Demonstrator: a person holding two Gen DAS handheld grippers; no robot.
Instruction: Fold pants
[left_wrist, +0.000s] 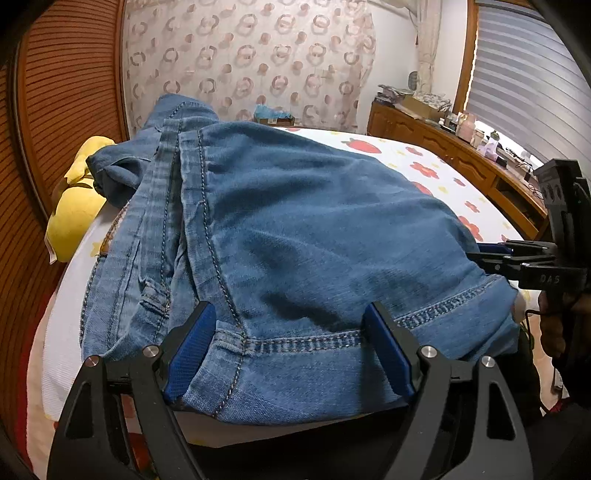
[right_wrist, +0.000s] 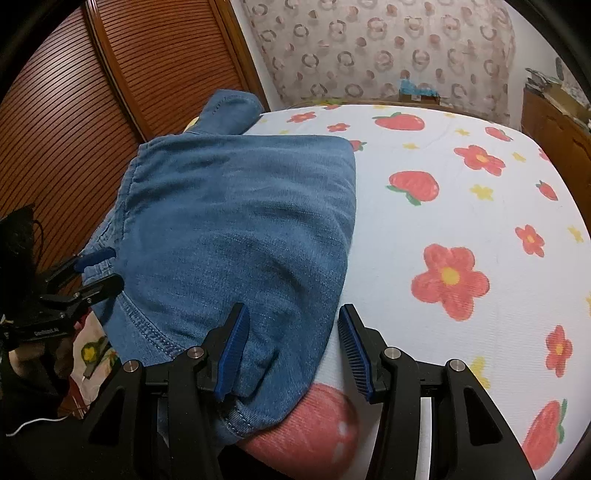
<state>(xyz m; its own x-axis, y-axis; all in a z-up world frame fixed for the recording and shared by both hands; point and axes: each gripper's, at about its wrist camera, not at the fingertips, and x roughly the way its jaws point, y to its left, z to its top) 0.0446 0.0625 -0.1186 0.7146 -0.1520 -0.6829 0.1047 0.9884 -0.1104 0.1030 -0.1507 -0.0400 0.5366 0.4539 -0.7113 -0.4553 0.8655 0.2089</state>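
Blue denim jeans (left_wrist: 295, 236) lie folded in a bundle on a bed sheet (right_wrist: 461, 221) w/ strawberry and flower print, toward the sheet's left side, hem at near edge. Left gripper (left_wrist: 290, 350): jaws spread wide, blue pads (left_wrist: 192, 354) either side of the stitched hem, fabric between them but not pinched. Right gripper (right_wrist: 291, 350): jaws apart, left pad on jeans' near corner, right pad over bare sheet. Yellow plush toy (left_wrist: 75, 206) beside jeans, by louvred wooden door (right_wrist: 74, 110).
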